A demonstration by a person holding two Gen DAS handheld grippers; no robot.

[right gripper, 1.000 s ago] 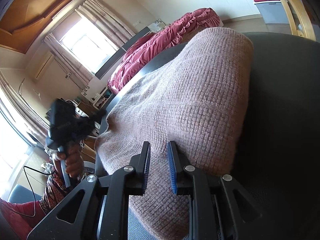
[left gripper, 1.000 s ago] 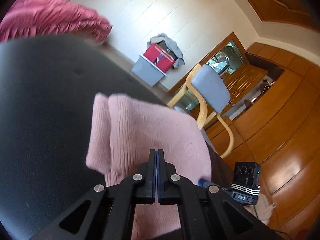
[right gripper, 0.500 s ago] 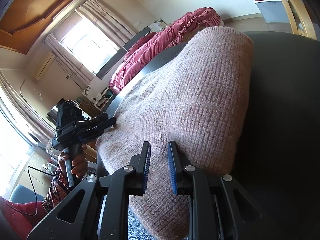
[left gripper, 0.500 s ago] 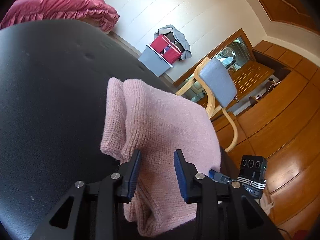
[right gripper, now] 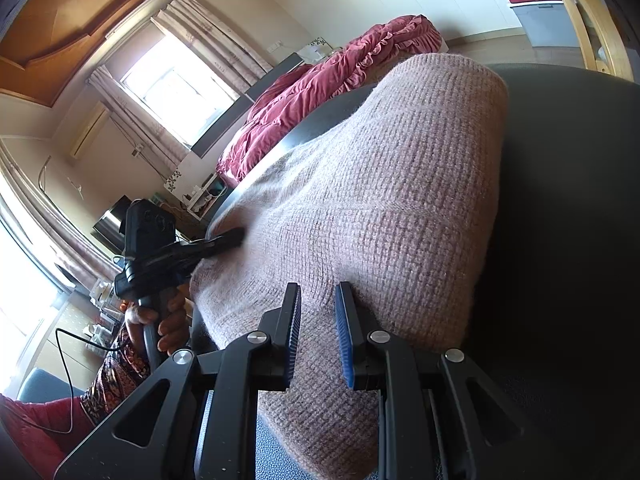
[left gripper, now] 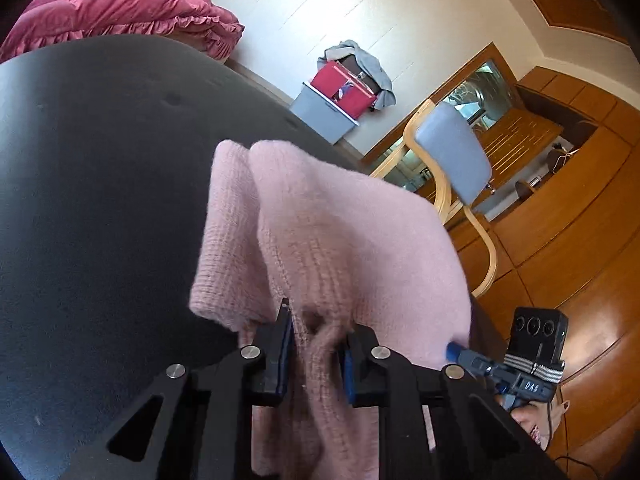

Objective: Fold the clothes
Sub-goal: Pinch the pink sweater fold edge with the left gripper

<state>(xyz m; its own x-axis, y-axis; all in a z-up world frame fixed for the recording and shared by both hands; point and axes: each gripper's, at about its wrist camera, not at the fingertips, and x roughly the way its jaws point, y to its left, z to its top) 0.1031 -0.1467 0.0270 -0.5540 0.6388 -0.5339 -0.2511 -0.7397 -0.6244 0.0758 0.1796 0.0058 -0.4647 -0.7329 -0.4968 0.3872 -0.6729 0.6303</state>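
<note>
**Pink sweater on dark table, left jaws closing on a bunch of knit**

Sweater [left gripper: 344, 240] lies folded on the dark table [left gripper: 100, 200], near its edge. Left gripper [left gripper: 316, 344] sits at the sweater's near edge, jaws partly apart and closing, with a bunched ridge of knit between the blue pads; both pads look in contact with the fabric. Lower part of that fold is hidden behind the gripper body.

Right gripper [right gripper: 318, 328] has its jaws narrowly apart over the sweater's near side [right gripper: 380, 200]. Knit fills the gap behind the fingertips, but can't tell if the pads pinch it or just rest above it. In the left view only the right gripper's blue tip and camera block show, tip at the sweater's right edge; the rest is cut off by the frame.

In the right view the left gripper [right gripper: 236, 236] appears dark and slightly blurred, tip touching the sweater's left edge, held by a hand [right gripper: 160, 320] with a patterned sleeve; the person is otherwise out of frame.

Background: red duvet [left gripper: 120, 8], chair [left gripper: 452, 152], bin with clothes [left gripper: 344, 92], bright window [right gripper: 176, 88] blown out.
</note>
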